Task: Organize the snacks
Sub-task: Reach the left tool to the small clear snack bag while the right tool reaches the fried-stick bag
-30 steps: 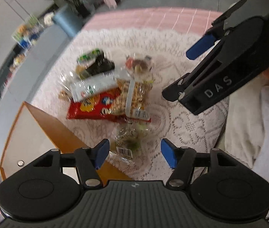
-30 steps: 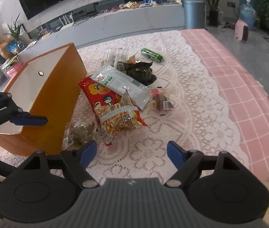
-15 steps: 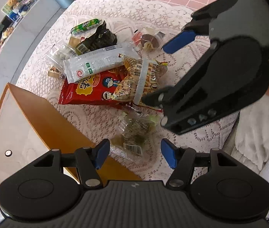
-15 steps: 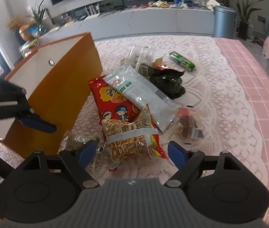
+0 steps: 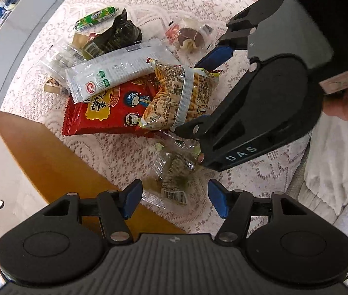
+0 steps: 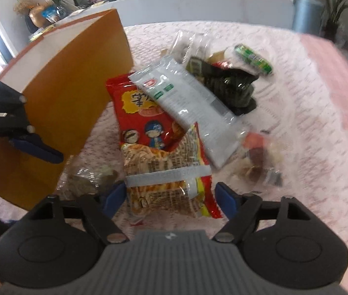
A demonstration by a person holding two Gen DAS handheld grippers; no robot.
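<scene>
Both grippers agape: right gripper (image 6: pixel 170 194) astride the noodle-snack packet (image 6: pixel 166 172) (not clamping), left gripper (image 5: pixel 172 198) empty.

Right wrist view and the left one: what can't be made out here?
- Orange box: inside hidden by its own wall in the right wrist view; bottom cut off in the left.
- Clear packet: contents unreadable, right claw covers its top in the left wrist view.
- Wrapped cake: motion-blurred in the right wrist view.
- Noodle snack bag: contact with the pads unclear.
</scene>
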